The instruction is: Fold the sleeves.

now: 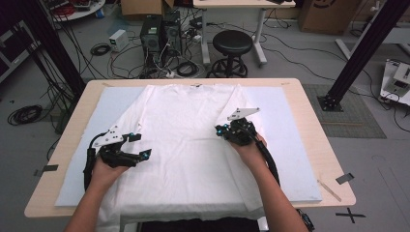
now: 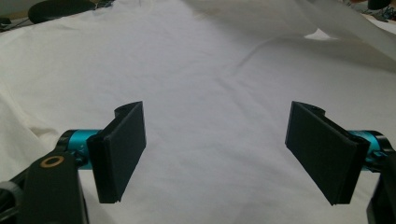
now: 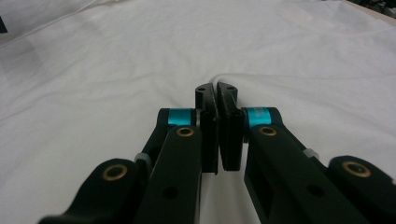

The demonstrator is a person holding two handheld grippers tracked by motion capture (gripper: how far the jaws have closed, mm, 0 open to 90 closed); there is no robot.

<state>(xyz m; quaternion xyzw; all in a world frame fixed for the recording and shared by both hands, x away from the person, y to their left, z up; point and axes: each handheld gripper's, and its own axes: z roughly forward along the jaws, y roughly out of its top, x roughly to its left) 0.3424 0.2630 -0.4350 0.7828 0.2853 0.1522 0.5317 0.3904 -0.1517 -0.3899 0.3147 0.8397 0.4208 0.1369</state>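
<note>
A white T-shirt lies spread across the table's middle, its hem over the near edge. The right claw is clamped on a pinched fold, carrying the shirt's right side inward. The left claw hovers, jaws apart. Next, that fold likely needs laying flat.

High view overhead facing forward, both gripper views close, sharing white shirt

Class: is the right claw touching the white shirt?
Touching. The right gripper view shows the right claw shut on a pinched fold of the white shirt.
</note>
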